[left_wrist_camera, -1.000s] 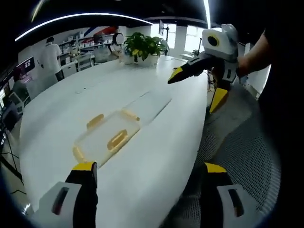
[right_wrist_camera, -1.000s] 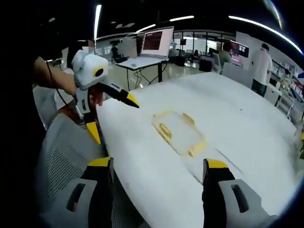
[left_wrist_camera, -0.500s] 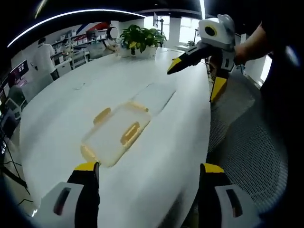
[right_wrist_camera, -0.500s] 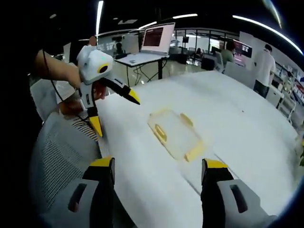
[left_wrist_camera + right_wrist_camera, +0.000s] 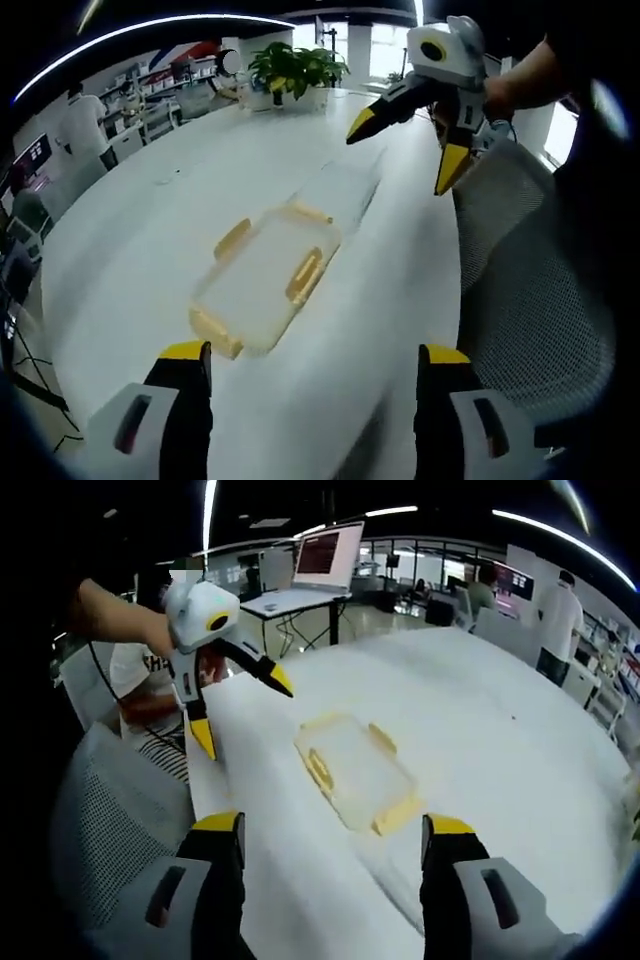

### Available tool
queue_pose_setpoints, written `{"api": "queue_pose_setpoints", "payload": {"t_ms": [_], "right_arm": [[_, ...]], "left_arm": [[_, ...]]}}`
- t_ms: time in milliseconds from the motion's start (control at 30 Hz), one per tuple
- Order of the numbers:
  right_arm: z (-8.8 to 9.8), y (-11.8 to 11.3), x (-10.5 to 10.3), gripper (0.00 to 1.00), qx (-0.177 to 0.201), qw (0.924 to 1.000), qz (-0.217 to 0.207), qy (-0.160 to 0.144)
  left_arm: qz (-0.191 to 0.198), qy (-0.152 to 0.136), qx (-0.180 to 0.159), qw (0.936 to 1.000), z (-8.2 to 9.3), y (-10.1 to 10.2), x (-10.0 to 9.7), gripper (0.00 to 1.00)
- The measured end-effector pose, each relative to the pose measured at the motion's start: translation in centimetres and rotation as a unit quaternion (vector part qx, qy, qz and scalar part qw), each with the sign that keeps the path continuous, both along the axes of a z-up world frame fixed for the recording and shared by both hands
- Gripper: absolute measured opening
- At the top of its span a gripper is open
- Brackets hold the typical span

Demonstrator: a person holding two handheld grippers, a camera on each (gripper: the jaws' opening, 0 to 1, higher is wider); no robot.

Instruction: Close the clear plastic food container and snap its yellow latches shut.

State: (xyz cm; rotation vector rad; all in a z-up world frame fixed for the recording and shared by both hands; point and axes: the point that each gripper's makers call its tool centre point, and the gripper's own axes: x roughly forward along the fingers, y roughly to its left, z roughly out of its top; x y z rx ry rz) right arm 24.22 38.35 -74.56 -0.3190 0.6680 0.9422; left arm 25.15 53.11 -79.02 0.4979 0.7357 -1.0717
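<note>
Nothing's really started yet, by my read. The clear container [image 5: 268,276] sits flat on the big white table [image 5: 150,230], roughly mid-table and near the edge where the person stands, w/ its yellow latches [image 5: 305,275] showing along the sides. There's a faint clear sheet-like shape [image 5: 345,190] on the table at the container's far end, maybe the lid lying off, but it's too washed out to be sure. Can't tell from here whether the latches are clicked down or flipped out.

Left gripper [image 5: 305,360]: jaws spread wide, nothing btwn them, hanging above the table on the near side of the container, not touching it. Right gripper [image 5: 330,830]: same story, jaws apart and empty, hovering short of the container from the other end. In the left gripper view the right one also shows up at the far right, yellow tips splayed, over the table edge next to a mesh chair [image 5: 530,300].

So as I judge it: zero closed, zero snapped. Left to do: get the lid seated if it's off, then press each latch shut. Both tools are lined up toward the box, looks like an approach.

Potted plant [image 5: 290,70] at the far end, people [image 5: 555,620] working in the background.
</note>
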Motion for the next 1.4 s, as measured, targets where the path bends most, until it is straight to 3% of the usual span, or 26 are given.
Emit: {"api": "queue_pose_setpoints", "payload": {"t_ms": [300,867,1400], "right_arm": [[-0.3,0.0,1.6,0.69,0.003,1.0,0.005,0.007],[-2.3,-0.3,4.2,0.64,-0.057,0.9962,0.065,0.007],[-3.9,0.1,6.2,0.59,-0.13,0.9814,0.14,0.024]], "left_arm": [[-0.014,0.003,0.011,0.9998,-0.7,0.4,1.3,0.81],[-0.044,0.003,0.033,0.9985,-1.3,0.9,4.0,0.78],[-0.078,0.013,0.066,0.9947,-2.7,1.4,5.5,0.77]]}}
